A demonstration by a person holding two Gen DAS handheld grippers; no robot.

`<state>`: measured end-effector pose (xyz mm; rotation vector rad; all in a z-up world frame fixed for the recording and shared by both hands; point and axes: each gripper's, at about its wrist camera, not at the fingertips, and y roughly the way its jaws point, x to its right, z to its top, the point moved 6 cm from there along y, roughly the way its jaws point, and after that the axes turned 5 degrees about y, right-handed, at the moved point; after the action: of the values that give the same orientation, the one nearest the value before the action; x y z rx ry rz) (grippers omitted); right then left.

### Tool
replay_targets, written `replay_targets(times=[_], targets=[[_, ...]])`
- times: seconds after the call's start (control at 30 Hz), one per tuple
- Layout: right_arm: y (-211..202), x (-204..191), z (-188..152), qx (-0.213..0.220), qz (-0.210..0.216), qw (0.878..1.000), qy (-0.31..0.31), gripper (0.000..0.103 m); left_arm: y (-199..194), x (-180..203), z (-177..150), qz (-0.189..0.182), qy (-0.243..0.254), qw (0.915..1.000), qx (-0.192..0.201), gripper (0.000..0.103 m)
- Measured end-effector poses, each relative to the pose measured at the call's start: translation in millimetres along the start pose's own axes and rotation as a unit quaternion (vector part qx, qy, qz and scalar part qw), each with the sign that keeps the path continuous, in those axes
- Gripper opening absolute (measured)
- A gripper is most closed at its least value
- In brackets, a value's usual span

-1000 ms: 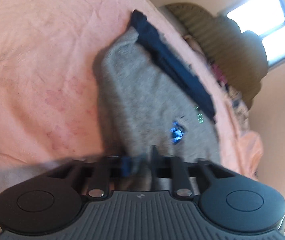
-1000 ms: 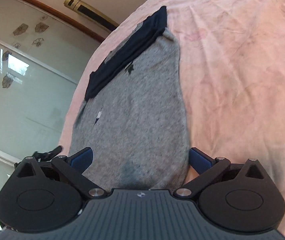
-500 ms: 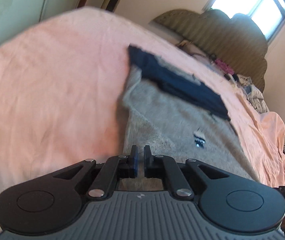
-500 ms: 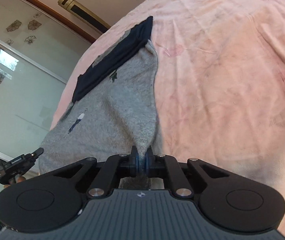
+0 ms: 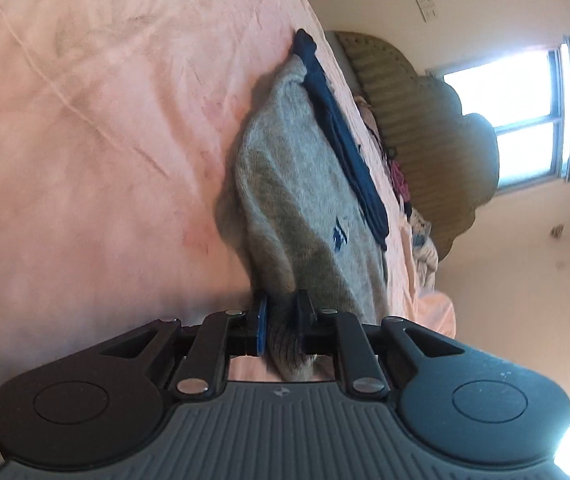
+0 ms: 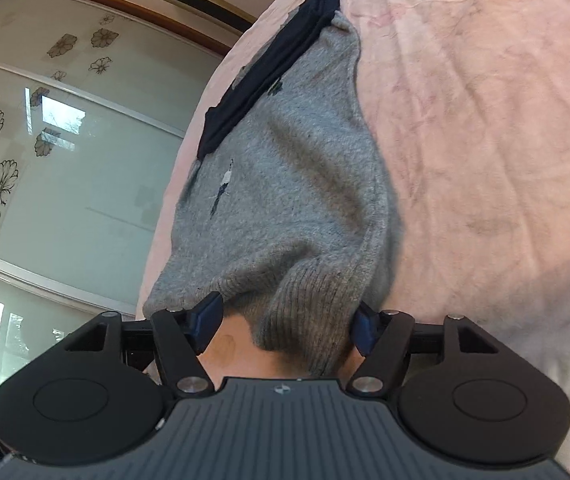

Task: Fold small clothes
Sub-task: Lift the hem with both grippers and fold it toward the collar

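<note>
Spread over a rumpled pink bedsheet, a grey knitted woollen sweater, running from the bottom centre of the left wrist frame up towards the upper middle. Along its far end, a long dark navy strip of cloth, touching the grey knit. Behind, at the right of that frame, an olive ribbed scalloped headboard and a bright window.

At the bottom centre, the left gripper, nearly together and pinching a bunched fold of the sweater's near edge; jaws just eased a little wider, with the knit filling the narrow gap between the pads.

In the right wrist frame, the same sweater, filling the centre, with the navy strip at the upper middle and the pink sheet across the right side. At the left, frosted glass sliding doors with a flower print.

At the bottom centre there, the right gripper, standing well apart after just opening. Between its blue pads, the sweater's ribbed hem, slack and bunched, close against the pads on either side but not squeezed.
</note>
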<state>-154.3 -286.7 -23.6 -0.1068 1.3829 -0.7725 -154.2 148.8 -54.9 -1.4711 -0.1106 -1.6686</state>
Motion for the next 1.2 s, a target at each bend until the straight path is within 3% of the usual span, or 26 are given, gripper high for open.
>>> replay_targets(times=[0.07, 0.1, 0.17, 0.27, 0.33, 0.4, 0.5, 0.6, 0.63, 0.7, 0.83, 1.0, 1.07, 1.17, 1.2], targets=[[9, -2, 2, -0.014, -0.001, 1.0, 0.0, 0.036, 8, 10, 5, -0.001, 0.026, 0.9997, 0.004, 0.013], [13, -2, 1, -0.027, -0.006, 1.0, -0.002, 0.014, 8, 17, 8, 0.01, 0.05, 0.9986, 0.011, 0.009], [7, -10, 2, -0.021, -0.002, 1.0, -0.017, 0.014, 1, 32, 13, 0.023, 0.099, 0.9946, 0.02, 0.004], [-24, -24, 6, 0.005, 0.008, 0.999, -0.036, 0.013, -33, 58, 19, 0.005, 0.163, 0.9858, 0.042, 0.003], [-48, -24, 7, 0.019, -0.011, 0.999, -0.047, 0.012, -54, 66, 23, 0.018, 0.211, 0.9761, 0.05, 0.004], [-63, -9, 9, 0.024, -0.04, 0.998, -0.039, 0.012, -58, 55, 22, 0.045, 0.229, 0.9719, 0.031, 0.004], [-62, 13, 5, 0.022, -0.044, 0.999, -0.012, 0.02, -54, 30, 16, 0.083, 0.21, 0.9741, 0.009, 0.005], [-58, 19, 0, 0.034, -0.038, 0.999, -0.005, 0.058, -58, 21, 8, 0.07, 0.185, 0.9803, 0.007, 0.005], [-55, 18, -3, 0.033, -0.037, 0.999, -0.006, 0.064, -63, 22, 6, 0.063, 0.184, 0.9808, 0.013, 0.005], [-49, 13, -7, 0.022, -0.039, 0.999, -0.017, 0.065, -72, 24, 10, 0.058, 0.183, 0.9808, 0.034, 0.009], [-50, 10, -6, 0.022, -0.045, 0.998, -0.022, 0.066, -76, 15, 25, 0.082, 0.161, 0.9822, 0.052, 0.064], [-52, 15, -5, 0.029, -0.033, 0.999, -0.007, 0.069, -50, -9, 9, 0.018, 0.071, 0.9973, -0.001, 0.067], [-52, 17, -5, 0.031, -0.03, 0.999, -0.003, 0.07, -50, -11, 7, -0.008, 0.051, 0.9986, 0.012, 0.067], [-50, 19, -5, 0.032, -0.022, 0.999, 0.009, 0.073, -43, -5, 3, -0.073, 0.023, 0.9971, -0.004, 0.066], [-49, 20, -4, 0.032, -0.017, 0.999, 0.013, 0.074, -41, -1, 1, -0.077, 0.029, 0.9966, -0.008, 0.065]])
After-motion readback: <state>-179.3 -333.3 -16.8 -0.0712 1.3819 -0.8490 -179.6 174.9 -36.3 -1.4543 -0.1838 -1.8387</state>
